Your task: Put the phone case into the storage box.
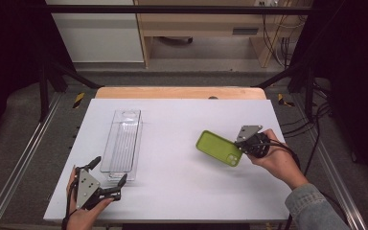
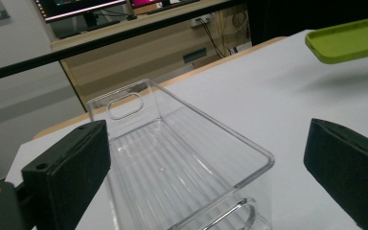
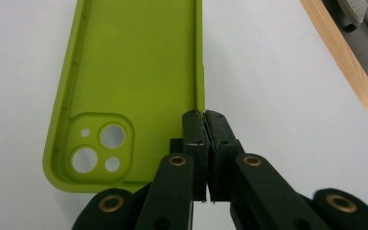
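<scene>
Your right gripper (image 1: 241,146) is clamped on the side wall of a lime-green phone case (image 1: 219,148), near the end with the camera cutouts. In the right gripper view the two black jaws are pressed together on that thin edge (image 3: 205,125), and the case (image 3: 129,86) stretches away from the jaws with its hollow inside facing the camera. Three round lens holes and one small hole sit in its raised corner block, just left of the jaws. No brand name or lettering can be read on the case.

From above, the case is lifted off the white table (image 1: 182,191) and tilted, reaching out from your right gripper toward your left one.

Your left gripper (image 1: 109,176) has its jaws spread wide, gripping nothing. Just ahead of them lies a clear plastic bin (image 1: 122,143), long and narrow, with a ribbed floor. In the left gripper view its near end (image 2: 182,177) sits between the two open jaws, and an oval handle slot is cut in the far end. The green case (image 2: 350,40) shows beyond the right-hand jaw, well apart. The bin bears no label.
</scene>
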A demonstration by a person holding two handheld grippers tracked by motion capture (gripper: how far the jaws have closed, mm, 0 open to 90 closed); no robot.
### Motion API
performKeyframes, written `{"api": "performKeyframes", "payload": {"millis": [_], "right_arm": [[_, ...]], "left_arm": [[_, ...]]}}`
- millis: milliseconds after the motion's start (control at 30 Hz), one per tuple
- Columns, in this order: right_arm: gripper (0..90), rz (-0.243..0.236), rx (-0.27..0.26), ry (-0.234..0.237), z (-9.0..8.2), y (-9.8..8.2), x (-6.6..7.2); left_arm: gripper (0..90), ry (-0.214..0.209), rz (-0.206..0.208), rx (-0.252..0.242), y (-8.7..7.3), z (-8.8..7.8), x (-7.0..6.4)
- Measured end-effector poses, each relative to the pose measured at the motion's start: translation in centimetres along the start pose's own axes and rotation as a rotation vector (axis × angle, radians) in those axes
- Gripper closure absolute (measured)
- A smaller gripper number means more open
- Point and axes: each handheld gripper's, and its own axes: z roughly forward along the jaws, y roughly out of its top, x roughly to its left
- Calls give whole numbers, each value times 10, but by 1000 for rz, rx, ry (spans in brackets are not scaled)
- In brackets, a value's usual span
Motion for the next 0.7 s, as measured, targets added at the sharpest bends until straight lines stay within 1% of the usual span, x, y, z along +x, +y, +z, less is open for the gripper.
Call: {"api": "performKeyframes", "payload": {"millis": [33, 67, 100, 133, 200, 233, 267, 333, 367, 400, 467, 500, 533, 567, 600, 633, 667, 700], "right_arm": [[886, -16, 8, 4, -3, 5, 3], [886, -16, 8, 4, -3, 5, 3], [886, -22, 10, 3, -4, 7, 5], [886, -27, 6, 11, -6, 9, 6], [886, -39, 4, 5, -11, 16, 9], [886, -43, 0, 5, -12, 18, 10], [886, -53, -1, 5, -16, 24, 12], [886, -58, -1, 5, -17, 26, 14], [886, -64, 2, 11, -19, 28, 15], [886, -73, 3, 3, -20, 31, 17], [886, -82, 5, 5, -25, 38, 19], [886, -82, 5, 5, -25, 38, 19], [887, -91, 7, 4, -28, 43, 21], [887, -95, 9, 3, -29, 45, 21], [887, -95, 9, 3, -29, 45, 21], [887, -103, 14, 2, -30, 47, 21], [887, -111, 25, 0, -30, 50, 21], [887, -110, 30, 1, -31, 52, 20]], "left_arm": [[19, -1, 48, 10, 2, 3, -4], [19, -1, 48, 10, 2, 3, -4], [19, -3, 65, 17, 4, 4, -7], [20, -17, 82, 33, 6, 5, -10], [20, -25, 124, 47, 11, 8, -13], [20, -33, 141, 47, 15, 10, -15], [20, -38, 149, 45, 18, 10, -17], [20, -48, 175, 41, 26, 13, -21], [20, -55, 193, 43, 30, 15, -23], [20, -60, 216, 47, 34, 17, -26], [21, -69, 241, 46, 40, 20, -31], [21, -77, 257, 49, 43, 22, -33], [21, -81, 289, 55, 48, 25, -38], [22, -84, 304, 55, 51, 26, -41], [22, -84, 304, 55, 51, 26, -41], [22, -85, 321, 53, 54, 27, -44], [25, -85, 329, 54, 56, 28, -45], [25, -87, 338, 57, 58, 29, -47]]}}
